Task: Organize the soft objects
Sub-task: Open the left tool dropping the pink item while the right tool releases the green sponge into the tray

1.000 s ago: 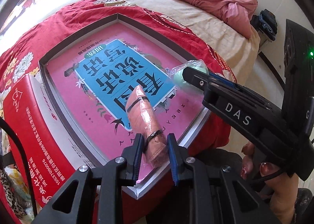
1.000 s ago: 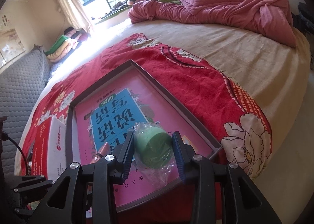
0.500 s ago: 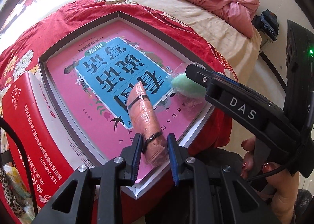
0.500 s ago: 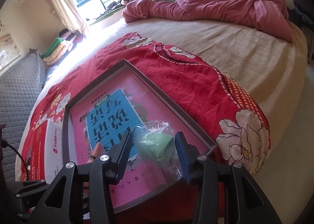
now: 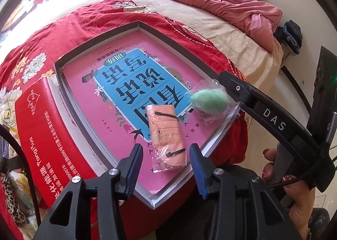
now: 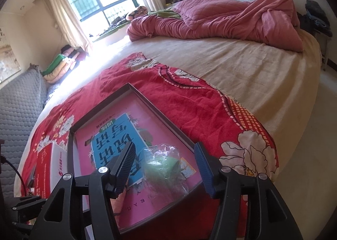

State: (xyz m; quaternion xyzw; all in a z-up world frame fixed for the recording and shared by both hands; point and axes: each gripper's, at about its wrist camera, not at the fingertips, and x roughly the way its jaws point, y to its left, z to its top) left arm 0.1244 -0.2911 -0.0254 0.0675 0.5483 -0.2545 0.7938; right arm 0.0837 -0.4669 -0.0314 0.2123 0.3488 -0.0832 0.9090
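Note:
A peach face mask in clear wrap (image 5: 166,134) lies flat on a pink and blue book inside a shallow grey box (image 5: 101,38). My left gripper (image 5: 166,155) is open, its jaws standing either side of the mask's near end without touching it. A green sponge in a clear bag (image 5: 210,102) lies on the book to the right of the mask. My right gripper (image 6: 164,158) is open around the bagged sponge (image 6: 162,166), apart from it. The right gripper's body (image 5: 269,118) shows in the left wrist view.
The box (image 6: 160,105) rests on a red flowered cloth (image 6: 189,96) on a beige bed. A red carton (image 5: 48,134) lies against the box's left side. A pink quilt (image 6: 221,16) is bunched at the far end. The bed edge drops off to the right.
Both grippers have opened. The mask has dropped flat onto the book out of the left jaws. The bagged sponge has been let go and lies in the box; both grippers pulled back slightly.

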